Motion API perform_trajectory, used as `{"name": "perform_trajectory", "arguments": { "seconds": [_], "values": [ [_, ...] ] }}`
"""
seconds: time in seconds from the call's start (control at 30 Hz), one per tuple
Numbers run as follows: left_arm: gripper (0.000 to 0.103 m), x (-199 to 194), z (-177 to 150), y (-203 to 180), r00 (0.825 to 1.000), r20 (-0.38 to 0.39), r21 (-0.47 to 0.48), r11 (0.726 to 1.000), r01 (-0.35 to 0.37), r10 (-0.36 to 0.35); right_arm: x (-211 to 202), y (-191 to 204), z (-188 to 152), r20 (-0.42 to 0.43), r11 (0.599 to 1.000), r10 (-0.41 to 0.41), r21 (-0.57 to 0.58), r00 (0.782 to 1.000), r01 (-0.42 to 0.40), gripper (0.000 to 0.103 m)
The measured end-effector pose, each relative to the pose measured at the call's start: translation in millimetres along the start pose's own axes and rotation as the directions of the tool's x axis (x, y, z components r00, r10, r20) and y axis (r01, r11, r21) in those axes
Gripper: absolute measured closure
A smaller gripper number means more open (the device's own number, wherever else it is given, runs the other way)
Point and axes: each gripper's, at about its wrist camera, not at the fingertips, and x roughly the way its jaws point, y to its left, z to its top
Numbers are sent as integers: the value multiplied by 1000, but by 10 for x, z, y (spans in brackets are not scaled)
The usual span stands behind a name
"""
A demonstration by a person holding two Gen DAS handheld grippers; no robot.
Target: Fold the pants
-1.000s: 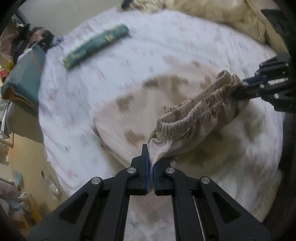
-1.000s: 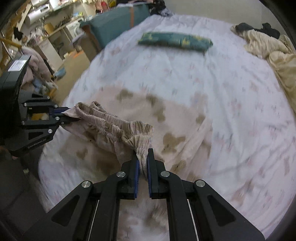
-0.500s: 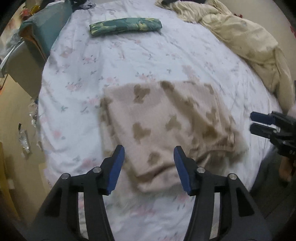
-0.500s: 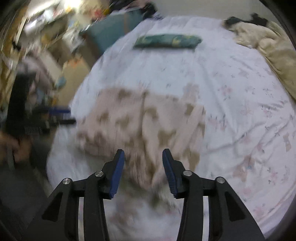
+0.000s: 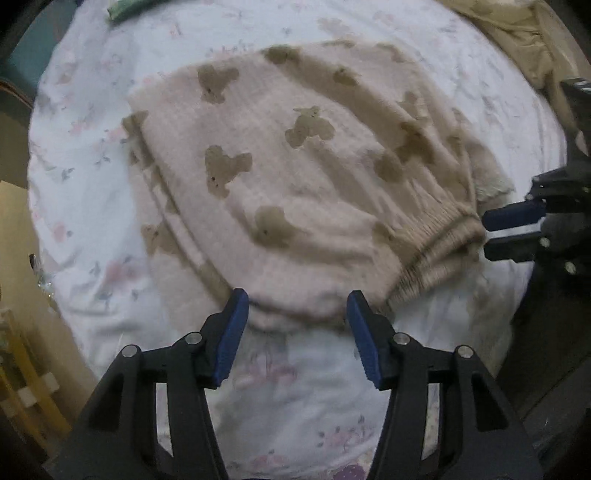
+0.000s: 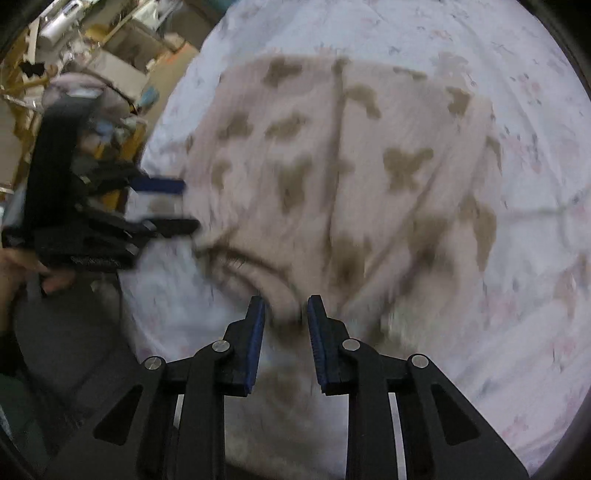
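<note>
- Left wrist view: the pants (image 5: 306, 177), pink-beige with brown teddy bears, lay folded on the white flowered bed sheet (image 5: 88, 229).
- The left gripper (image 5: 297, 314) was spread wide and held nothing. The near folded edge of the pants lay just in front of its blue fingertips (image 5: 236, 306).
- The stretchy waistband (image 5: 436, 243) sat at the right end of the pants. The right gripper (image 5: 511, 234) was just beside it, with its two fingers a little apart.
- A rumpled tan blanket (image 5: 524, 40) lay at the top right of the bed. A bit of a green folded cloth (image 5: 123, 8) showed at the top left edge.
- Right wrist view: this picture was blurry. The pants (image 6: 369, 166) filled the middle of the sheet (image 6: 535, 258).
- The right gripper (image 6: 286, 314) was partly spread and held nothing. The near edge of the pants lay right at its blue pads (image 6: 258, 325), but the blur hid whether they touched.
- The left gripper (image 6: 177, 203) was at the left edge of the pants, fingers apart, with a hand (image 6: 26, 266) behind it.
- Boxes and clutter (image 6: 122, 55) sat beyond the bed, too blurry to name.
</note>
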Motion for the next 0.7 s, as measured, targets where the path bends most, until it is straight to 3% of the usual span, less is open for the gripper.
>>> {"name": "perform_trajectory", "arguments": {
  "seconds": [0.03, 0.17, 0.23, 0.33, 0.4, 0.47, 0.53, 0.57, 0.6, 0.7],
  "values": [
    [43, -55, -24, 16, 1000, 19, -3, 1000, 7, -7, -22, 14, -17, 9, 1000, -2, -5, 1000, 2, 78],
    [41, -165, 99, 193, 991, 134, -126, 992, 15, 2, -263, 14, 84, 156, 1000, -4, 1, 988, 4, 78],
    [41, -85, 184, 212, 991, 135, -155, 987, 34, -13, -257, -29, 196, 195, 1000, -21, 25, 981, 17, 78],
    [41, 194, 232, 123, 1000, 25, -116, 993, -1, 4, 24, -33, 319, 102, 997, -71, 6, 992, 71, 78],
    [41, 408, 147, 77, 996, -77, -89, 995, -53, 46, 250, -129, 281, -5, 993, -115, 26, 993, 115, 78],
    [41, 394, 119, 73, 996, -79, -83, 995, -55, 49, 369, -290, 180, -90, 991, -88, 94, 992, 96, 81],
    [41, 272, 138, 119, 999, -42, -103, 994, -33, 29, 192, -343, 173, -34, 989, -73, 127, 997, 77, 81],
    [41, 166, 136, 188, 1000, -4, -133, 991, -16, 16, 14, -374, 188, 40, 987, -75, 147, 996, 68, 74],
    [41, 31, 145, 307, 999, 48, -185, 983, -8, 17, -117, -426, 203, 95, 983, -77, 175, 993, 59, 73],
    [41, -232, 205, 659, 985, 166, -326, 945, 8, 48, -512, -718, 254, 267, 953, -89, 302, 960, 5, 70]
  ]
}}
